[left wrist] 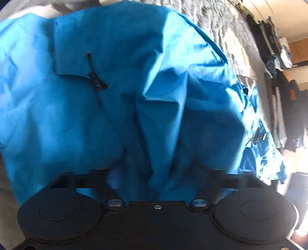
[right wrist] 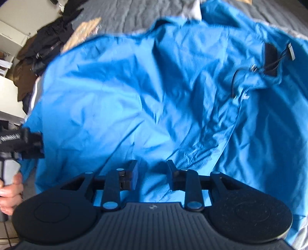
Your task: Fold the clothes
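Grey quilted bedding (right wrist: 134,13), stitched in wavy ridges, carries a bright blue jacket (right wrist: 134,100) of thin, slick, crinkly fabric that spreads ahead of both my tools and fills most of what I see. Ahead and to the left of my right hand-held gripper (right wrist: 152,173), dark clothes (right wrist: 48,44) lie heaped at the edge of the bed beside pale cabinets.

My right hand-held gripper's two black fingers stand apart with a clear gap, nothing pinched; smooth blue cloth lies beneath and between them, and I cannot tell whether the tips touch it. Far ahead and to its right, a black drawcord (right wrist: 235,82) loops from a metal eyelet next to a dark rectangular patch (right wrist: 270,57).

To the left of that tool I see my left hand (right wrist: 9,190) wrapped round a grey handle, with the black body of my left hand-held gripper above it.

In the left wrist view, my left hand-held gripper (left wrist: 156,173) is also spread. A raised, sharply creased ridge of the jacket runs up between its fingers, whose tips are lost in shadow and blur, so I cannot say they press it. Ahead and to its left sits a black cord toggle (left wrist: 95,78) on a flat seam. Off to its right, stacked folded garments (left wrist: 279,77) line the bed's edge.
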Available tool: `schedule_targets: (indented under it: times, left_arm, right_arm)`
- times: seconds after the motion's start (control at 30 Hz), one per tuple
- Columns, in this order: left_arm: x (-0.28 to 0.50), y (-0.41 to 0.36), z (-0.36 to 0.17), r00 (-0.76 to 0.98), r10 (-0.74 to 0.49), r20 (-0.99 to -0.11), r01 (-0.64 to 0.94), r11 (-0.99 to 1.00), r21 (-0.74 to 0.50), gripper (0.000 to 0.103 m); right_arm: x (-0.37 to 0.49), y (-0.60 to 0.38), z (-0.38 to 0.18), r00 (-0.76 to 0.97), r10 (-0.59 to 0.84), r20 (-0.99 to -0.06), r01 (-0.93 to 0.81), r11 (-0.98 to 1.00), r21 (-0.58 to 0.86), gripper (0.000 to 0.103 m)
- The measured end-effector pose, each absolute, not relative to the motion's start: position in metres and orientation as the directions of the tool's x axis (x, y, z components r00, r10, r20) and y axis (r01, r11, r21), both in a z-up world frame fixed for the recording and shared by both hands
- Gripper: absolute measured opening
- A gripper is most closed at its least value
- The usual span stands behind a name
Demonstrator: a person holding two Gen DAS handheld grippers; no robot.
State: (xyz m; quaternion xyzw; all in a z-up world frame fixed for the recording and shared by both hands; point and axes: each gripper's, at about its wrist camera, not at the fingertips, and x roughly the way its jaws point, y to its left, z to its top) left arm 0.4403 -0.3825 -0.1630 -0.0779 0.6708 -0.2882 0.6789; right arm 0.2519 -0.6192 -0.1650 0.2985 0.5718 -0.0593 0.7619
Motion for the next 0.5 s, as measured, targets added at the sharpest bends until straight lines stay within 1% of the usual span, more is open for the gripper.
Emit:
schedule_targets:
  times: [0.03,0.07,0.1,0.17,0.23,0.27,0.37,0.4,0.5]
  left_arm:
    - [0.441,-0.382,-0.165,-0.066,-0.494,-0.867,0.282,0.824,-0.491,0.023]
    - [0.44,-0.382,-0.163,-0.061,-0.488,-0.871,0.299,0.823,-0.483,0.015]
    - [0.439,-0.382,-0.157,-0.053,-0.479,-0.876,0.333,0.819,-0.468,0.01]
    - [0.435,-0.379,-0.138,-0.013,-0.461,-0.887,0.421,0.802,-0.423,0.003]
    - [0.431,-0.37,-0.117,0.047,-0.436,-0.899,0.484,0.797,-0.361,0.003]
    - [0.429,-0.365,-0.107,0.078,-0.424,-0.902,0.514,0.793,-0.328,0.003]
    - [0.413,-0.362,-0.096,0.153,-0.338,-0.929,0.661,0.734,-0.159,0.003]
    - [0.409,-0.362,-0.096,0.161,-0.319,-0.934,0.69,0.713,-0.124,0.003]
    - [0.413,-0.368,-0.107,0.112,-0.266,-0.957,0.701,0.704,-0.114,0.004]
  right_arm:
    - [0.256,-0.616,-0.173,0.32,0.245,-0.915,0.438,0.819,0.372,0.029]
    - [0.256,-0.615,-0.18,0.307,0.231,-0.923,0.446,0.822,0.354,0.026]
    - [0.255,-0.615,-0.183,0.306,0.22,-0.926,0.45,0.824,0.345,0.022]
    - [0.254,-0.613,-0.186,0.295,0.182,-0.938,0.442,0.844,0.303,0.001]
    - [0.249,-0.613,-0.184,0.285,0.147,-0.947,0.415,0.872,0.26,0.0]
    - [0.246,-0.614,-0.183,0.286,0.149,-0.947,0.41,0.874,0.261,0.0]
    - [0.243,-0.617,-0.183,0.29,0.16,-0.943,0.413,0.869,0.274,0.0]
    - [0.244,-0.617,-0.183,0.289,0.163,-0.943,0.409,0.87,0.276,0.0]
    - [0.246,-0.618,-0.184,0.287,0.174,-0.942,0.399,0.872,0.282,0.0]
